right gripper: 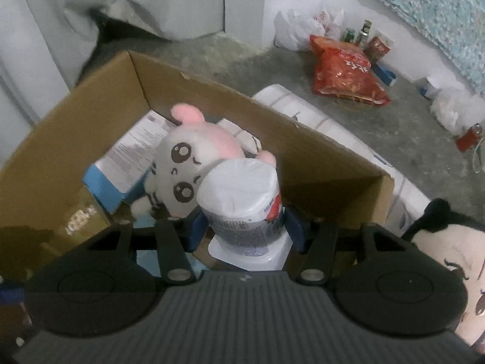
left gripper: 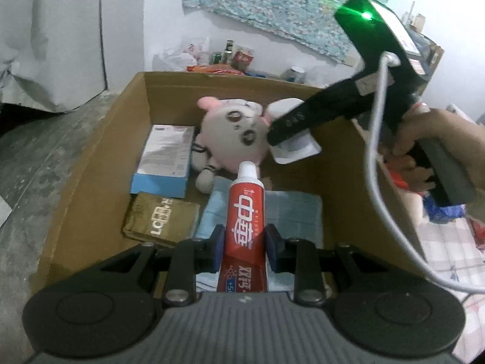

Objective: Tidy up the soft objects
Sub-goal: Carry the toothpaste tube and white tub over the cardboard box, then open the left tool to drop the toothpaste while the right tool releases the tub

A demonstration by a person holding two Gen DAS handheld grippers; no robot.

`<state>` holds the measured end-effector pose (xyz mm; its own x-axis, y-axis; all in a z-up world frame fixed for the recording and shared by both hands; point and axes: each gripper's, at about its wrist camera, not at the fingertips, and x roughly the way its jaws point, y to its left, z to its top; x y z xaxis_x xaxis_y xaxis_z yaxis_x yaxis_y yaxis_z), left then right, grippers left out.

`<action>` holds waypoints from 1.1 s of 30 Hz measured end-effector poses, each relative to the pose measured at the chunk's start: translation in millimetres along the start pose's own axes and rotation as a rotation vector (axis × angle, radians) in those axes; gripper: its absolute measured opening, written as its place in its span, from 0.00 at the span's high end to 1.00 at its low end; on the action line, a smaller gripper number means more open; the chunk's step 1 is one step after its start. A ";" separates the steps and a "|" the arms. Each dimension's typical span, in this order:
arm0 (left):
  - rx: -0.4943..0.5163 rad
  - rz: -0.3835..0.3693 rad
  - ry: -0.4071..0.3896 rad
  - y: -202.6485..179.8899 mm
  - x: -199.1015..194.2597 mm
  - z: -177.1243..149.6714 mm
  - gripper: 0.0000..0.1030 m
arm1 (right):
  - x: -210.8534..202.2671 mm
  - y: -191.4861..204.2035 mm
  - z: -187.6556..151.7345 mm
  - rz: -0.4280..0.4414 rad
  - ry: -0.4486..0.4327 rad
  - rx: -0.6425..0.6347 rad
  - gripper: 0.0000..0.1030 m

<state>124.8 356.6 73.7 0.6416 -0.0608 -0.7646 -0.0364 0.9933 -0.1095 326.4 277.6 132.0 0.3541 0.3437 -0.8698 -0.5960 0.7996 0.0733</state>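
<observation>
Both grippers loaded over the cardboard box (left gripper: 91, 163)

Left gripper (left gripper: 245, 242) pinches the squashy toothpaste tube (left gripper: 246, 209) mid-body; right gripper (right gripper: 245, 227) clamps the light, crushable cup (right gripper: 242, 194) at its sides.

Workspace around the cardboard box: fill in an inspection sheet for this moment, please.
Surface: grey concrete floor; cardboard box on it.
Job's things: pink plush, blue-edged carton, brown pack and blue cloth in the box.
Clutter: red snack bag, white bags, cans by the wall.
Grippers: left gripper shut on toothpaste tube; right gripper shut on white cup, both over the box.
Cables: white cable hanging from the right gripper.
Surroundings: floral cloth on the wall; second plush beside the box.
</observation>
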 end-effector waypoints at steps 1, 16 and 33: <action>-0.013 0.004 -0.001 3.8 1.3 -0.1 0.72 | 1.5 3.3 1.2 -0.012 0.009 -0.010 0.47; -0.027 0.018 -0.010 9.2 -11.5 -3.3 0.71 | 9.4 -8.6 -2.6 -0.020 0.034 -0.058 0.41; 0.009 0.088 0.004 24.8 -17.1 -5.3 0.83 | 26.4 29.3 -0.7 -0.191 0.120 -0.354 0.80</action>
<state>108.9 381.8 80.7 0.6328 0.0262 -0.7739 -0.0854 0.9957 -0.0361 317.8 309.7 110.8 0.4084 0.1286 -0.9037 -0.7458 0.6179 -0.2491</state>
